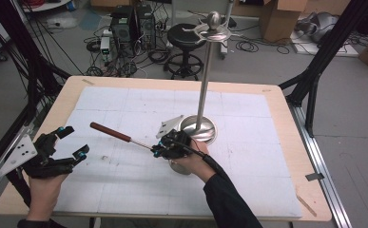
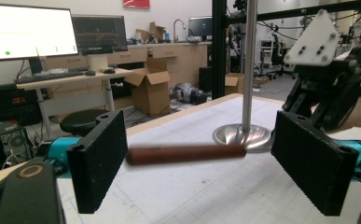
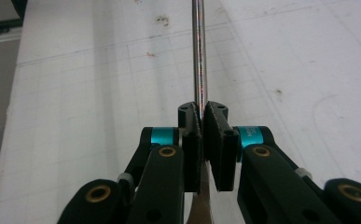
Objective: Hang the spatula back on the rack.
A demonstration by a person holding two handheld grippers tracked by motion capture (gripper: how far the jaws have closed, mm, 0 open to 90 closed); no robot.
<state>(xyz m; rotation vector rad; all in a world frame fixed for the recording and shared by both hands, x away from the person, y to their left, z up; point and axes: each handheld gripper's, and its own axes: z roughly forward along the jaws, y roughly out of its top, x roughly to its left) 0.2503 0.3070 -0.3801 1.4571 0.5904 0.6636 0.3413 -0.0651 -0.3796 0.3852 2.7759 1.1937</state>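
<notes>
The right gripper (image 1: 159, 151) is clamping the thin metal shaft (image 3: 198, 56) of a long-handled utensil (image 1: 120, 135), jaws closed tight on the steel. The utensil is being held clear of the white mat (image 1: 124, 180), roughly level. Its wooden handle (image 1: 110, 131) is pointing away to the left of the high view, and its metal head (image 1: 179, 166) appears to be hanging beneath the right hand, mostly hidden.

The left gripper (image 1: 74, 142) is standing with its jaws wide apart, holding nothing. In the left gripper view the handle (image 2: 185, 154) is lying crosswise beyond and between the two pads (image 2: 99, 163), not touching either.

Judged step: transport of the utensil after pick-up, likely toward the hanger stand (image 1: 205, 71) just behind the right hand. The stand's round base (image 1: 198, 128) is resting on the mat, with hooks at its top (image 1: 213, 32).

The next move probably calls for a lift toward a hook, or a handover in which the left jaws close on the handle. Either way, the shaft must not rotate in the grip.
</notes>
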